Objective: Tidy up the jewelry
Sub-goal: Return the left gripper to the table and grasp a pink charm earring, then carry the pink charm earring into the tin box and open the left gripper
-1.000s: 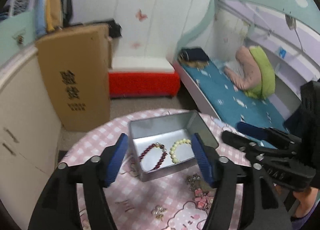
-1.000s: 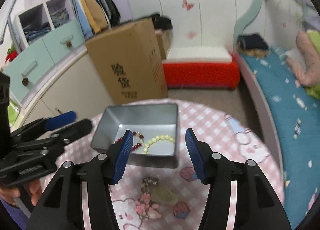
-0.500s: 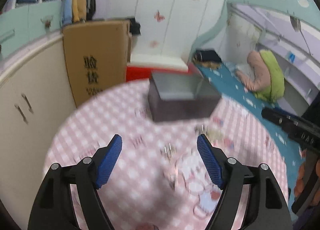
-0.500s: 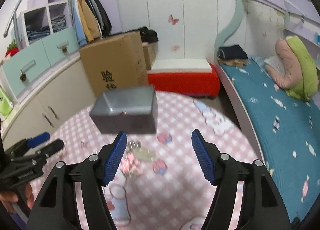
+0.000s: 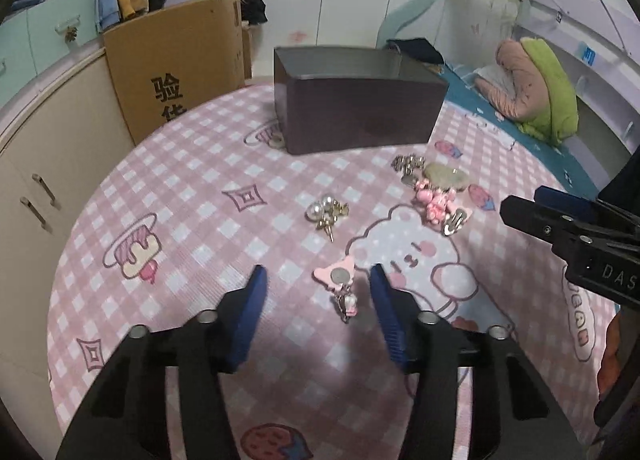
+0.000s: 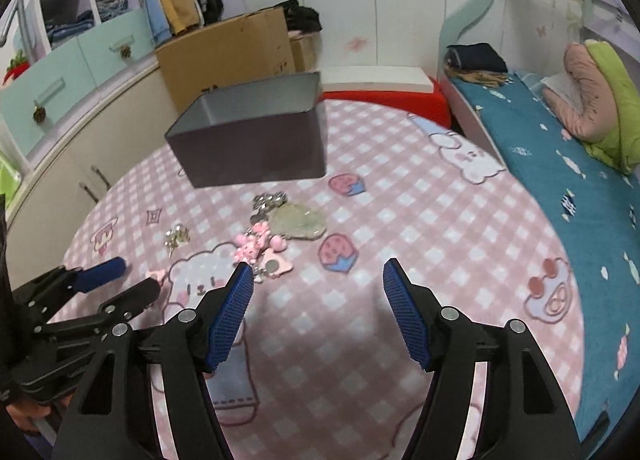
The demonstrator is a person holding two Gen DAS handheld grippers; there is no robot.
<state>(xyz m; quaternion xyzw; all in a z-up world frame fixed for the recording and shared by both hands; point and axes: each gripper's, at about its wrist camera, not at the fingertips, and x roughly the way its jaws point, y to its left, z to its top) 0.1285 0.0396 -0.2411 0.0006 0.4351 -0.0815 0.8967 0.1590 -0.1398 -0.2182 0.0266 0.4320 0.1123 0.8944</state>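
A grey metal tin (image 5: pixel 360 112) (image 6: pixel 256 148) stands at the far side of the round table, and I see only its side wall. Loose jewelry lies in front of it: a pearl earring cluster (image 5: pixel 326 212) (image 6: pixel 176 238), a pink bear charm (image 5: pixel 434 200) (image 6: pixel 252 246), a pale green stone (image 5: pixel 446 176) (image 6: pixel 298 222) and a silver cluster (image 5: pixel 408 164). My left gripper (image 5: pixel 318 288) (image 6: pixel 136 278) is low over the cloth, its jaws closing around a small pink earring (image 5: pixel 338 276) without touching it. My right gripper (image 6: pixel 318 284) (image 5: pixel 540 204) hangs open, nothing between its fingers.
The table wears a pink checked cloth (image 5: pixel 192 188) with cartoon prints. Behind it stand a cardboard box (image 5: pixel 176 64), cream cabinets (image 5: pixel 36 164) at the left, a red bench (image 6: pixel 400 94) and a bed with a blue cover (image 6: pixel 560 164) at the right.
Both grippers have come down and back from above the tin toward the cloth. The tin's inside is no longer visible. The left jaws have narrowed around the pink earring.
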